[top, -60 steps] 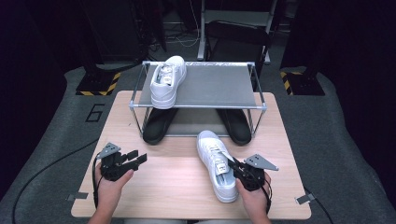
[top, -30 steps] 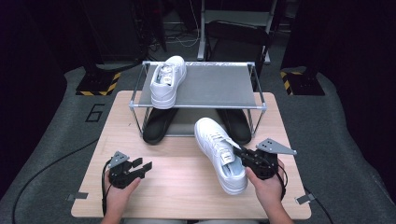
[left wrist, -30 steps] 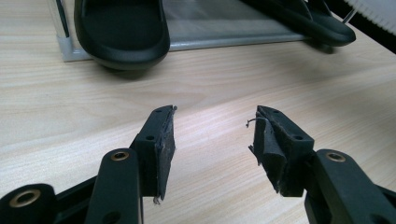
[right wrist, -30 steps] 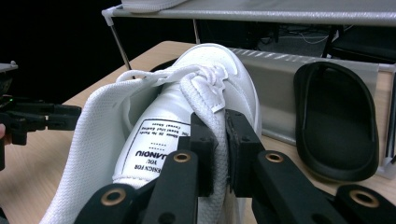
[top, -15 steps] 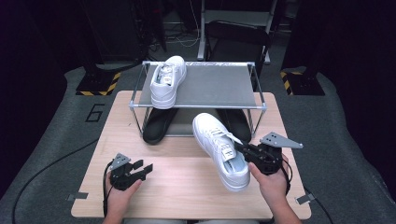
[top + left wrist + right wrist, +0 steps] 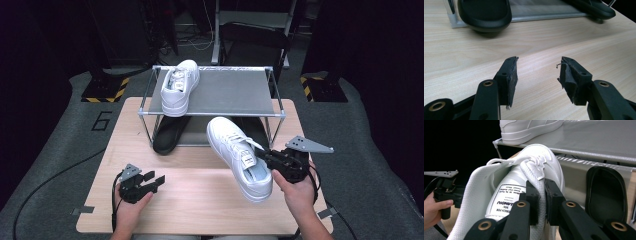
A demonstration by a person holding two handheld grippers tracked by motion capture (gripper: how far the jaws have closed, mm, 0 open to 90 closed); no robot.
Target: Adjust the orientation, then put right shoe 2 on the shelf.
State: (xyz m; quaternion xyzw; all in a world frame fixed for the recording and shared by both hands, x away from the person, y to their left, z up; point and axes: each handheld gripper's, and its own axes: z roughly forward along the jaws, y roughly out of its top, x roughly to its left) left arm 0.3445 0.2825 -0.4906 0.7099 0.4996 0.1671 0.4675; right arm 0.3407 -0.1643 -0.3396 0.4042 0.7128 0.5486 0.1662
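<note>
The right gripper (image 6: 264,154) pinches the side collar of a white shoe (image 6: 239,156), holding it above the bench (image 6: 200,200) in front of the rack (image 6: 225,92), toe toward it. The left gripper (image 6: 156,179) rests spread near the bench's front left. Another white shoe (image 6: 177,89) sits on the rack; black slippers (image 6: 170,135) lie beneath.

We see bare table (image 6: 200,200) open in front of the rack (image 6: 215,92). The rack's top shelf is free to the right of the white shoe (image 6: 177,87) parked at its left end. Under the rack, black slippers (image 6: 170,135) fill the space, and a second white shoe (image 6: 240,155) hangs just before the rack's right front post
</note>
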